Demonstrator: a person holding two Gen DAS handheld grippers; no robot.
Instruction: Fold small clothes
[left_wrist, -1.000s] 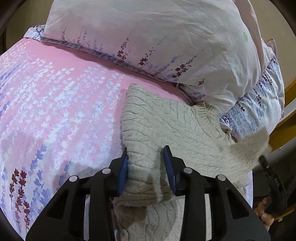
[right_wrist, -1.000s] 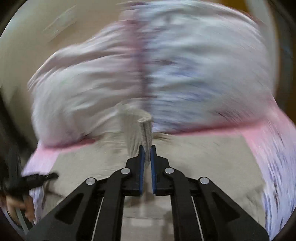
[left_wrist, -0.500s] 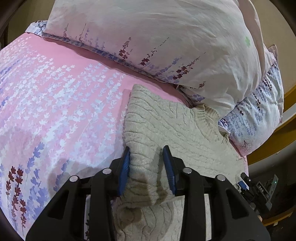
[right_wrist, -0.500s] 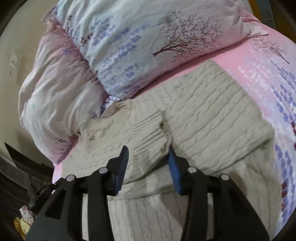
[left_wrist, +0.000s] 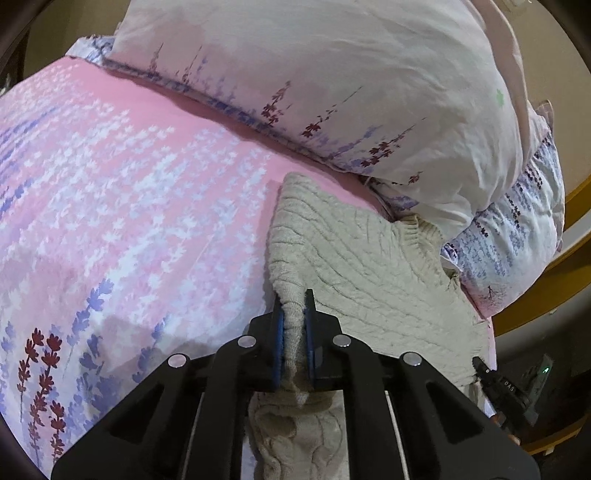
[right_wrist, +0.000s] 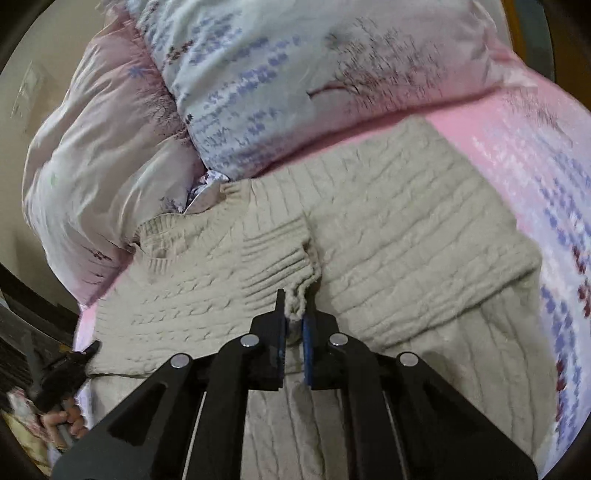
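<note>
A ribbed cuff (right_wrist: 275, 254) and a neckline are seen only in the right wrist view. One beige knitted sweater (left_wrist: 369, 266) is spread on the pink bed (left_wrist: 129, 192), below two pillows (left_wrist: 351, 85). The left gripper (left_wrist: 293, 314) has just been closed on the sweater's side edge; the right gripper (right_wrist: 293, 314) has just been closed on a fold beside the cuff.

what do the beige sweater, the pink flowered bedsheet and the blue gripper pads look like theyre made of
Beige cable-knit sweater: chunky knitted yarn, wool or acrylic by its look, matte and fuzzy, with raised cables and ribbing. Pink flower-printed bedsheet: thin woven cloth, likely cotton or a blend, smooth, softly creased. Blue gripper pads: probably rubber or foam, matte; too little shows to be sure.
</note>
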